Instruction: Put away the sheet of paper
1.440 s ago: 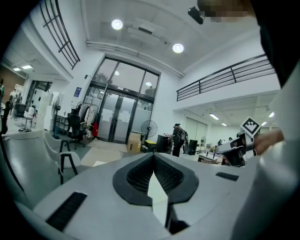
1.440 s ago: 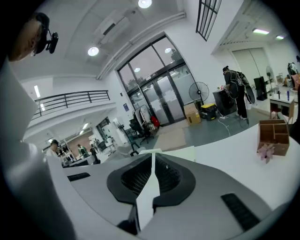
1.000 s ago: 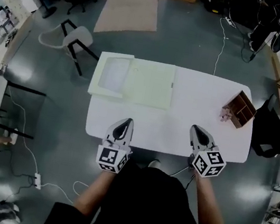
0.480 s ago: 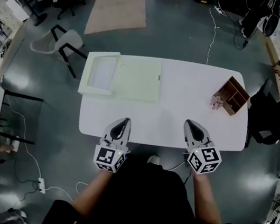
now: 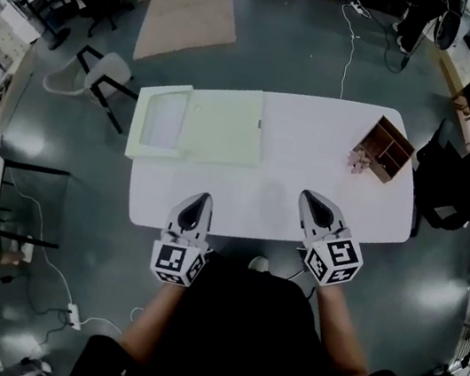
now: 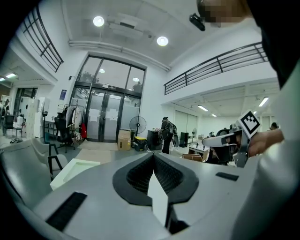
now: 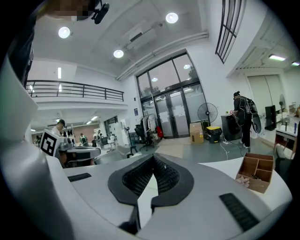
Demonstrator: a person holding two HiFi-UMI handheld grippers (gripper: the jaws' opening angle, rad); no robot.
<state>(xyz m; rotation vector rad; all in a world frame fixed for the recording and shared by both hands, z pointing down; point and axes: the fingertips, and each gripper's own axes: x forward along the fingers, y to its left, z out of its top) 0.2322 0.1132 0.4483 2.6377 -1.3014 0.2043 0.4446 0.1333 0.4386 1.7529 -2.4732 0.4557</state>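
A big hall with a grey floor is all around, and in the middle stands a white counter. At its far left lies a flat, pale green box, open, with its lid laid out to the right. A paler sheet seems to lie in the box's left half, and I take it for the paper. A small wooden rack sits at the far right.

The left hand-held gripper and the right hand-held gripper hang at the near edge, well apart from the box. Each has its jaws pressed together with nothing in them.

Since a moment ago both have slipped back a little toward the person and turned a bit. Their jaws stayed closed. The box, sheet and rack did not move on the counter.

So the paper looks to be in the open box. It may have just been laid in there, or it may be waiting to go somewhere else.
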